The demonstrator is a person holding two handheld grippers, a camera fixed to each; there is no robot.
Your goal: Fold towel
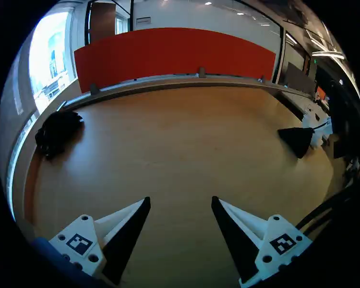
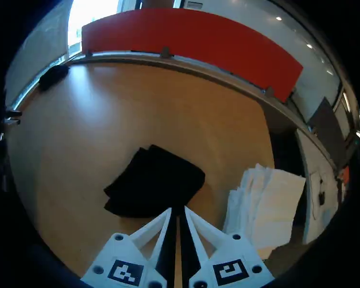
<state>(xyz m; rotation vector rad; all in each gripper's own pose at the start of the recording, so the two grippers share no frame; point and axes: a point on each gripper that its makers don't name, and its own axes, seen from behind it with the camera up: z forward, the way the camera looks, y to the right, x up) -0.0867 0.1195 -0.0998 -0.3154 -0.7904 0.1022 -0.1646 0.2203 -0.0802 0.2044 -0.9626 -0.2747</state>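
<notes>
A black towel (image 2: pixel 156 185), folded into a thick bundle, lies spread just ahead of my right gripper (image 2: pixel 178 211). That gripper's fingers are shut, with their tips pinching the towel's near edge. In the left gripper view the same towel (image 1: pixel 297 140) shows far right as a dark wedge hanging a little above the wooden table (image 1: pixel 180 144). My left gripper (image 1: pixel 180 201) stands open over bare wood near the table's front, with nothing between its fingers.
A second crumpled black cloth (image 1: pixel 57 132) sits at the table's far left corner (image 2: pixel 53 76). A stack of white sheets (image 2: pixel 269 206) lies right of the towel. A red partition (image 1: pixel 175 55) and a rail bound the far edge.
</notes>
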